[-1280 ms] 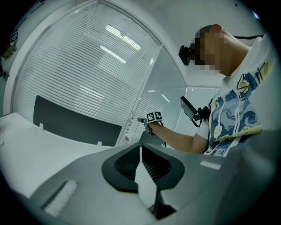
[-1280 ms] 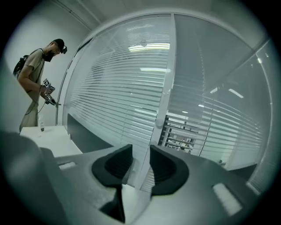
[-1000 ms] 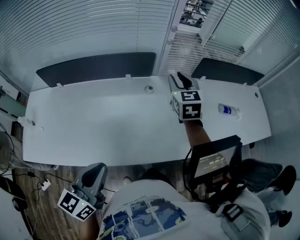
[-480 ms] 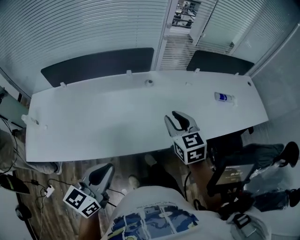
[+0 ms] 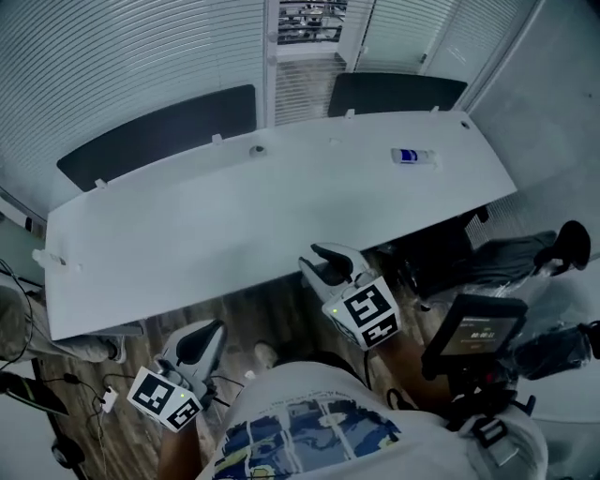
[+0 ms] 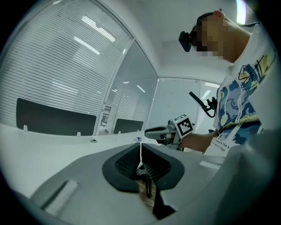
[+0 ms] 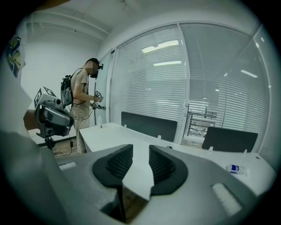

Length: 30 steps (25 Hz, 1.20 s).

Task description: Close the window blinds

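At the near edge of a long white desk (image 5: 234, 234), the right gripper (image 5: 321, 258) hangs over the wooden floor (image 5: 272, 314). Its jaws are apart with nothing between them and have just been narrowing a little. The left gripper (image 5: 202, 339), lower and off to the side, has its pads pressed almost together on nothing.

The white slatted window blinds (image 5: 141, 56) line the glass wall beyond the desk's far edge, well apart from both grippers. One narrow panel (image 5: 302, 19) lets the room beyond show through and looks like the section left to shut. Doing that well means first finding its cord or wand, which no view shows, then working it steadily until the slats lie flat.

The desk itself bars the straight way, with dark divider panels (image 5: 159, 141) along its far edge. A small blue-labelled bottle (image 5: 411, 157) lies near the right end, and a black screen on a stand (image 5: 473, 328) crowds that side. A second person (image 7: 81, 101) stands by the desk's other end.
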Motion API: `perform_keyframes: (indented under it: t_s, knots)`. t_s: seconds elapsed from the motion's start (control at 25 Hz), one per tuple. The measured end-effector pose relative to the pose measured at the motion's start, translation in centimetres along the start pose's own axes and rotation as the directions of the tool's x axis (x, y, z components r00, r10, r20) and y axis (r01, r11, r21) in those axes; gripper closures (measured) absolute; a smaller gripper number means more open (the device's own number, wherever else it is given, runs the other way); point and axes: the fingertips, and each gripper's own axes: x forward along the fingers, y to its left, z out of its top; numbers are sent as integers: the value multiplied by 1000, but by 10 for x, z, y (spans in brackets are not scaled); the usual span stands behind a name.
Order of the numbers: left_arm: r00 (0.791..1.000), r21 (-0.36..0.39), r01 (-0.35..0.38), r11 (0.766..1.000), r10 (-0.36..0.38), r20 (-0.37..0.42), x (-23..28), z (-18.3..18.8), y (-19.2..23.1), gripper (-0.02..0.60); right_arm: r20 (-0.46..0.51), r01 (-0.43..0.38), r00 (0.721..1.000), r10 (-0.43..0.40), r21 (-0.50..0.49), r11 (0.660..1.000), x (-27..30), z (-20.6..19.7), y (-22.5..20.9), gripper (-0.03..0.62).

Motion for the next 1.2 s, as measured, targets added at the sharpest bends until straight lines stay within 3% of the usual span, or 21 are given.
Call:
perform_keyframes:
  t_s: [0.6, 0.84, 1.2]
  knots:
    - [998, 11, 47, 999, -46, -30, 40, -12, -160, 568, 49, -90, 995, 88, 37, 995, -149, -50, 3, 480]
    - [995, -14, 85, 996, -86, -52, 36, -22, -180, 568, 56, -77, 996, 75, 39, 996, -175, -55, 11, 482]
    - [988, 14, 150, 989, -149, -49, 26, -10, -189, 568, 85, -34, 996, 32, 26, 999, -190, -35, 31, 495]
